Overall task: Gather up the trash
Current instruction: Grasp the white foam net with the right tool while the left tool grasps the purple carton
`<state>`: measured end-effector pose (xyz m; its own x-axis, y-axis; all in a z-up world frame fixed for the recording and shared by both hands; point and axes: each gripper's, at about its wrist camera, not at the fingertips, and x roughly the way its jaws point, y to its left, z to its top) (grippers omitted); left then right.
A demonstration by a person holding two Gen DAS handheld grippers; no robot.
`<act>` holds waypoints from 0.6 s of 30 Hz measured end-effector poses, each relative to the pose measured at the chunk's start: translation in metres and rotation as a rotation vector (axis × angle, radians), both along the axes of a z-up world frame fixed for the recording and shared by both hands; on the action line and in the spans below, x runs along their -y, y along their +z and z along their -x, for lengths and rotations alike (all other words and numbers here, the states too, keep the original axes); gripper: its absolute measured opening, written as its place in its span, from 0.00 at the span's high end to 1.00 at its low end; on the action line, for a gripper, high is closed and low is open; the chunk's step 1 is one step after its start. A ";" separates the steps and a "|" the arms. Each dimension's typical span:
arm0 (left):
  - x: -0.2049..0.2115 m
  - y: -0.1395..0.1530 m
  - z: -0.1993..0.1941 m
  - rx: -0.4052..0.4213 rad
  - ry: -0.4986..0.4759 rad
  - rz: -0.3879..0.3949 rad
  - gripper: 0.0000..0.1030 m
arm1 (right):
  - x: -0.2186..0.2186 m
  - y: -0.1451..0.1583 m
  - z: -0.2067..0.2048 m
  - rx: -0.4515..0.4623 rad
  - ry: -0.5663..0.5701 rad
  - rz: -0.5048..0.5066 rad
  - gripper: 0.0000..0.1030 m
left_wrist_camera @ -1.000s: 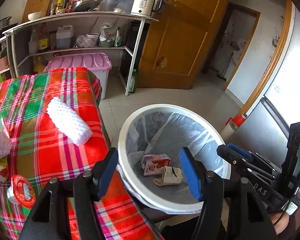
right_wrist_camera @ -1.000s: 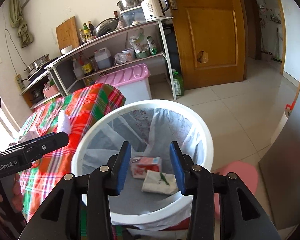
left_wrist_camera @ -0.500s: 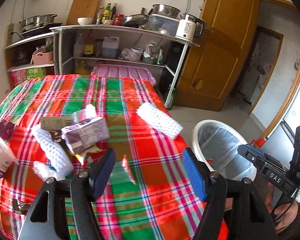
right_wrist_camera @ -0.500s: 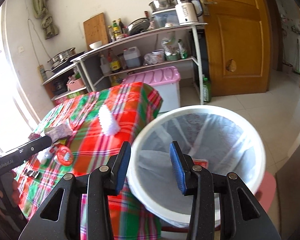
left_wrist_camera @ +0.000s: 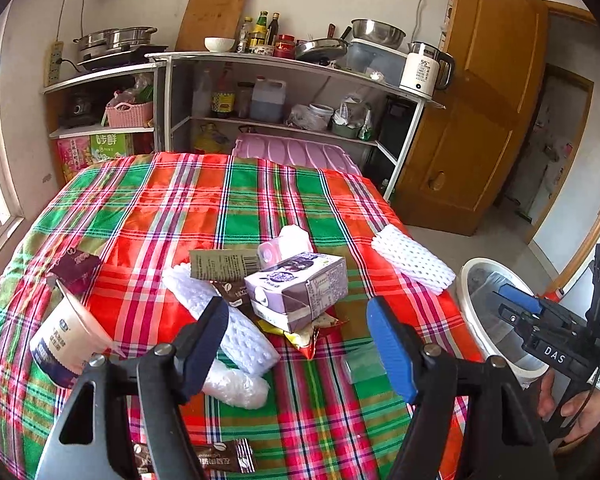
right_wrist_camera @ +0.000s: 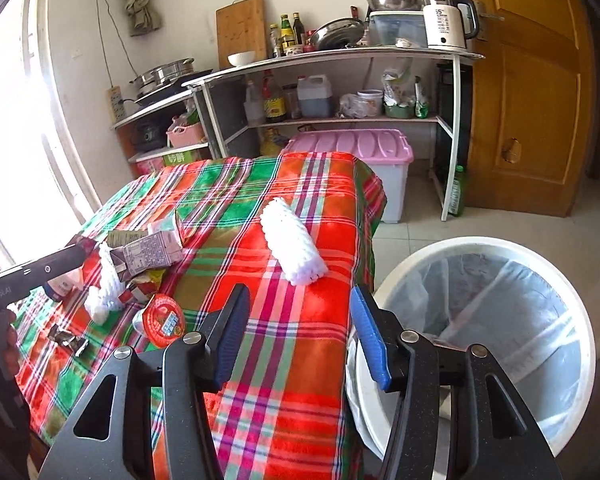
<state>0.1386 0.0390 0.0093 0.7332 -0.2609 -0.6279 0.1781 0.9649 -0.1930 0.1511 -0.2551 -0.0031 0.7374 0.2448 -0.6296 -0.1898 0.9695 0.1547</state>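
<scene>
Above the plaid surface [left_wrist_camera: 260, 200], left hand-held gripper [left_wrist_camera: 298, 344] and right hand-held gripper [right_wrist_camera: 296, 336] gape empty. Beyond, purple milk carton [left_wrist_camera: 300, 296] tops the litter; lined bin [right_wrist_camera: 540, 280] stands beside. Judged: reaching stage; next, descend and clamp the carton.

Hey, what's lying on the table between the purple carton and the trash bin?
A white foam net sleeve lies on the tablecloth between the purple carton and the trash bin, near the table's edge. The left wrist view shows it best.
</scene>
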 end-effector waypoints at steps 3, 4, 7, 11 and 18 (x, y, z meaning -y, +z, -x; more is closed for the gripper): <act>0.002 -0.004 -0.011 -0.012 -0.035 -0.033 0.28 | -0.008 -0.004 -0.013 -0.016 0.021 0.025 0.48; 0.003 -0.005 -0.015 -0.017 -0.036 -0.043 0.28 | -0.010 -0.005 -0.019 -0.023 0.026 0.029 0.47; 0.008 -0.009 -0.029 -0.034 -0.052 -0.067 0.27 | -0.016 -0.006 -0.031 -0.029 0.038 0.050 0.47; 0.009 -0.015 -0.045 -0.059 -0.068 -0.073 0.27 | -0.019 -0.010 -0.050 -0.050 0.064 0.065 0.47; 0.018 -0.027 -0.062 -0.098 -0.127 -0.095 0.27 | -0.026 -0.021 -0.082 -0.081 0.108 0.096 0.46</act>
